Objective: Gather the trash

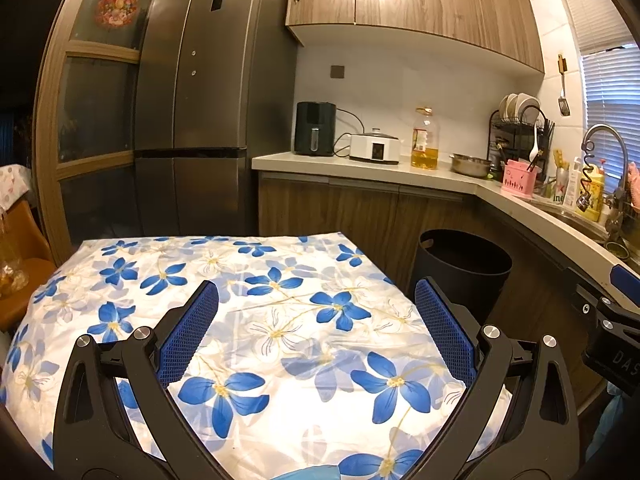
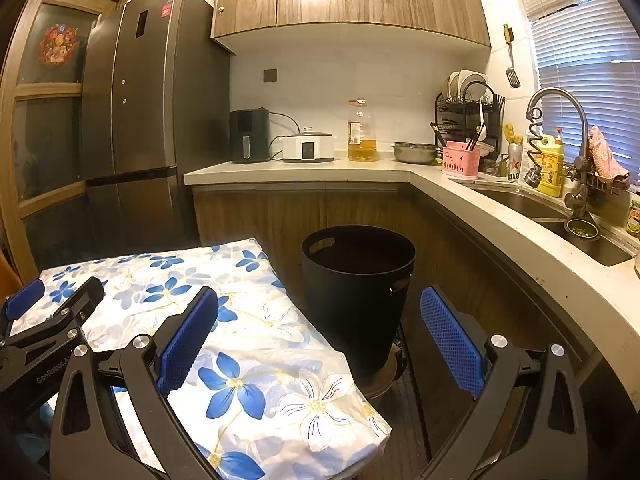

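Observation:
A black round trash bin [image 2: 357, 280] stands on the floor between the table and the counter; it also shows in the left wrist view [image 1: 464, 264]. My left gripper [image 1: 316, 300] is open and empty above the table with the blue-flower cloth [image 1: 248, 320]. My right gripper [image 2: 320, 312] is open and empty over the table's right edge [image 2: 280, 360], near the bin. The left gripper also shows at the left of the right wrist view [image 2: 48, 312]. A bit of light blue material [image 1: 308, 474] peeks at the bottom edge. No trash item shows on the cloth.
An L-shaped counter [image 2: 304, 170] holds an air fryer [image 2: 249, 135], a cooker [image 2: 308, 147], an oil bottle [image 2: 362, 132], a steel bowl [image 2: 414, 153], a dish rack [image 2: 470, 112] and a sink [image 2: 560, 216]. A tall fridge [image 1: 212, 100] stands behind the table.

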Demonstrator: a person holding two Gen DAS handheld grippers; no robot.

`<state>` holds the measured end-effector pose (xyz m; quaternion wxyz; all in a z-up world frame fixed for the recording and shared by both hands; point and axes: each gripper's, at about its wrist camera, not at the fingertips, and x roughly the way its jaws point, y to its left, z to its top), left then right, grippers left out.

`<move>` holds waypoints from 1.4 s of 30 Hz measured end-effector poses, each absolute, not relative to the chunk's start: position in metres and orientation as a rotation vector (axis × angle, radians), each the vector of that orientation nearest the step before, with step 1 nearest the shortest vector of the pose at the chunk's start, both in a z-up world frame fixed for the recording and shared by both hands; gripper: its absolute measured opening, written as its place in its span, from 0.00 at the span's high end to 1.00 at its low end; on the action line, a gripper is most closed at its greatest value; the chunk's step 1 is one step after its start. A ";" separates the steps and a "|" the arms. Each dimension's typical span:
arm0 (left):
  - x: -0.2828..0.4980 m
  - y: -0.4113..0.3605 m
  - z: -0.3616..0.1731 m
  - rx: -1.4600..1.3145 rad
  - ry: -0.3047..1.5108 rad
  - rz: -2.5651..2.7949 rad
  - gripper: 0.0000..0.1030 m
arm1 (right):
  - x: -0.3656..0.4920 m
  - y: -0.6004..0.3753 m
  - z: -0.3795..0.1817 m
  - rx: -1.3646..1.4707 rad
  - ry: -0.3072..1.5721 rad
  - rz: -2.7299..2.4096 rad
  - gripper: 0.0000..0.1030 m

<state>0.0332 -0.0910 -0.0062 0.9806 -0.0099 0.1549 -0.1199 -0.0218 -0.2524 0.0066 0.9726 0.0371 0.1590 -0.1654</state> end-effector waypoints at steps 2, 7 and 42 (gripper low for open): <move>0.033 -0.089 -0.006 -0.022 0.313 -0.240 0.06 | -0.022 -0.250 0.007 0.071 0.321 -0.332 0.06; 0.033 -0.087 -0.007 -0.022 0.312 -0.237 0.06 | -0.023 -0.247 0.007 0.067 0.320 -0.326 0.06; 0.031 -0.085 -0.007 -0.023 0.315 -0.235 0.06 | -0.021 -0.245 0.007 0.064 0.322 -0.307 0.06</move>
